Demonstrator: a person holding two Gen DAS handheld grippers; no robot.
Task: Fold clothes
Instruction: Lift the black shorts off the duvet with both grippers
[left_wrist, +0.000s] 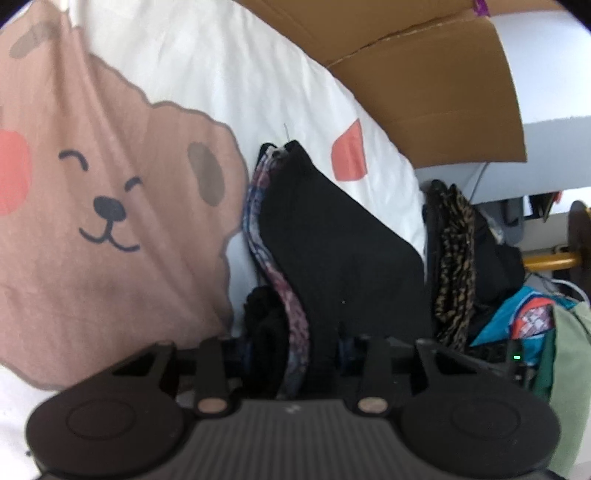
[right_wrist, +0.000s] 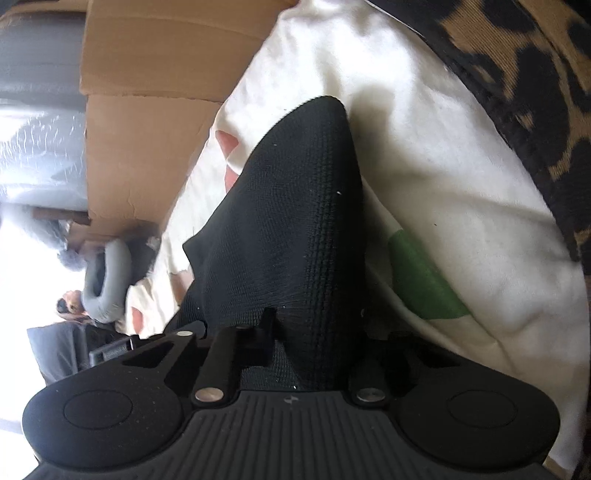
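In the left wrist view, a black garment (left_wrist: 332, 243) and a plaid patterned garment (left_wrist: 291, 314) bunch together and rise straight out of my left gripper (left_wrist: 295, 354). Its jaws press on this bundle and the fingertips are buried in the cloth. The right wrist view shows black ribbed knit fabric (right_wrist: 295, 221) draped up from my right gripper (right_wrist: 310, 332), whose jaws are closed on it. Whether both views show the same black garment I cannot tell. Everything lies over a white bedsheet (left_wrist: 207, 81) printed with a brown bear face (left_wrist: 107, 206).
A leopard-print garment (left_wrist: 454, 258) hangs at the bed's right edge, also filling the top right of the right wrist view (right_wrist: 535, 92). A cardboard box (left_wrist: 436, 74) stands behind the bed. Bags and clutter (left_wrist: 532, 321) pile on the floor at the right.
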